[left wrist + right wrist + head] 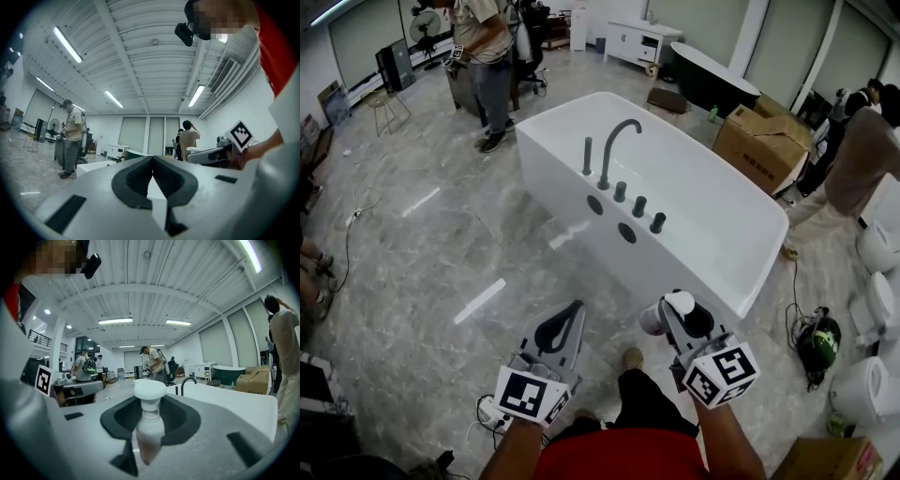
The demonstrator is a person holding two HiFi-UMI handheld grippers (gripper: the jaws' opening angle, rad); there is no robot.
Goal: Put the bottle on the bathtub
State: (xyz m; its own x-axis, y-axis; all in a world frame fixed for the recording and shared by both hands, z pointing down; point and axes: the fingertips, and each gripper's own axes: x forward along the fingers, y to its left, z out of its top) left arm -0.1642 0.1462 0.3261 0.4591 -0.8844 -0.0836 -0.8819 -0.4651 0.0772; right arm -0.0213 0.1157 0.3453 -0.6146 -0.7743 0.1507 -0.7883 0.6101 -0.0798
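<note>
A white freestanding bathtub (731, 234) with a dark arched faucet (612, 145) and several dark knobs on its near rim fills the middle of the head view; its rim also shows in the right gripper view (243, 401). My right gripper (675, 314) is shut on a small white bottle (666, 311) with a round cap (150, 389), held just short of the tub's near corner. My left gripper (564, 323) hangs beside it to the left, jaws shut together (152, 176) with nothing between them.
A cardboard box (764, 145) and a dark bathtub (712, 84) stand behind the white tub. A person (487, 56) stands at the far left, another person (862, 159) at the right. White toilets (877, 309) and a cable line the right edge.
</note>
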